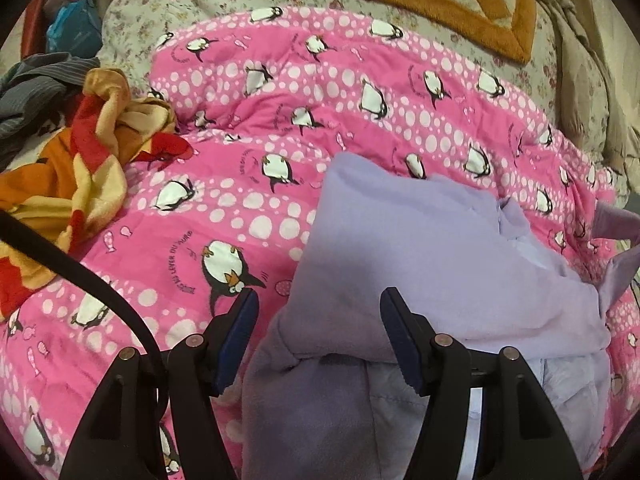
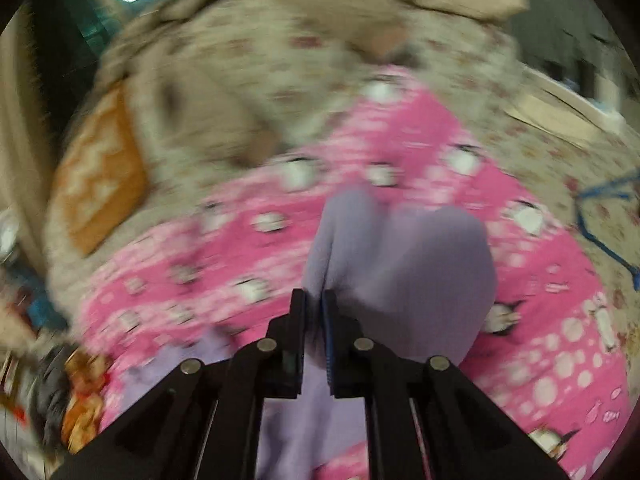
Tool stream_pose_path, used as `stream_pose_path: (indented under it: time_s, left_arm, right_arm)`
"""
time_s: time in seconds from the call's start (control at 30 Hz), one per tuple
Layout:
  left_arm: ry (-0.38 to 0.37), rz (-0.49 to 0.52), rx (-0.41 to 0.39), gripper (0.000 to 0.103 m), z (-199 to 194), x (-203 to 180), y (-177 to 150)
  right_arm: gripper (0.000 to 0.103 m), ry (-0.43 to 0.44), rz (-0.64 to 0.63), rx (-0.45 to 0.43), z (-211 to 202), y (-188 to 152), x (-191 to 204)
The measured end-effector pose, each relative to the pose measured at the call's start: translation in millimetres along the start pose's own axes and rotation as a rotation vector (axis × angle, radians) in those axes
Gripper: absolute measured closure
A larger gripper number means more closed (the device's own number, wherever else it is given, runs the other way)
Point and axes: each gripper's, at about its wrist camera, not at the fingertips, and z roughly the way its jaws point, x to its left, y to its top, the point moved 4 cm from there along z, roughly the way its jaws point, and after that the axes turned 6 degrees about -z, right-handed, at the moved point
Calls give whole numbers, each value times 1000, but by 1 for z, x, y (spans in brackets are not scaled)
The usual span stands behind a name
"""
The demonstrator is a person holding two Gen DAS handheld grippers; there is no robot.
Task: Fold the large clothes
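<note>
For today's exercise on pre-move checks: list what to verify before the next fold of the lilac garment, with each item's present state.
1. Right claw shut on lilac garment: ok.
2. Left claw gripping cloth: not ok, open over the garment.
3. Garment lying flat: not ok, bunched.
4. Garment resting on the penguin quilt: ok.
5. Orange-red cloth apart from garment: ok.
6. Right view sharp: not ok, blurred.
</note>
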Motion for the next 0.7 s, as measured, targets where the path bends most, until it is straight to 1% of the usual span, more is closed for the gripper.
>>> stream_pose_path:
  time_s: [0.03,0.1,0.13,0.2,0.23,0.27,0.3,0.33,0.37,0.4,0.43,0.47,0.5,0.57,0.6,0.63,0.67,0.7]
  left_arm:
    - [-3,-4,-5,69,-1,1,0]
    - [-15,-11,-15,69,-5,2,2]
    - [-24,-15,-21,69,-6,2,2]
    - [-48,-23,-31,69,-10,2,3]
    - [-63,-27,-33,69,-12,2,4]
    - [-84,-33,-33,69,-13,1,4]
    - [-105,-38,-30,69,-14,1,5]
    - [-127,-42,-21,69,-14,-1,5]
    - [-149,-44,-11,69,-15,-2,5]
    - [-177,-46,0,69,-16,-4,5]
    - [-205,-44,9,67,-17,-6,4]
    - [-230,-40,17,64,-20,-9,3]
    - [-271,-34,27,62,-22,-13,2]
    - [-348,-30,43,57,-26,-24,1]
    - [-381,-22,52,56,-26,-31,0]
    - [-401,-12,64,55,-25,-38,0]
    - [-410,-5,78,53,-23,-45,0]
    - [-421,11,116,52,-17,-56,-1]
  right_arm:
    - [95,35,-30,5,-5,-3,18]
    - [95,148,-111,23,-11,-10,68]
    - [95,187,-135,33,-12,-14,85]
    - [95,311,-215,83,-10,-34,138]
    - [95,339,-236,95,-10,-40,151]
    - [95,390,-267,125,-4,-55,174]
    - [95,424,-291,163,5,-71,191]
    - [95,435,-309,196,14,-86,201]
    - [93,430,-318,231,24,-99,206]
    - [83,410,-320,291,37,-115,208]
    - [76,395,-316,324,42,-124,208]
    - [64,369,-300,370,50,-140,202]
    - [61,343,-289,385,51,-149,196]
    - [61,306,-281,386,47,-162,181]
    - [59,293,-277,381,43,-165,174]
    - [58,279,-276,373,40,-166,168]
    - [54,271,-274,359,36,-167,162]
    - [49,268,-263,337,31,-167,157]
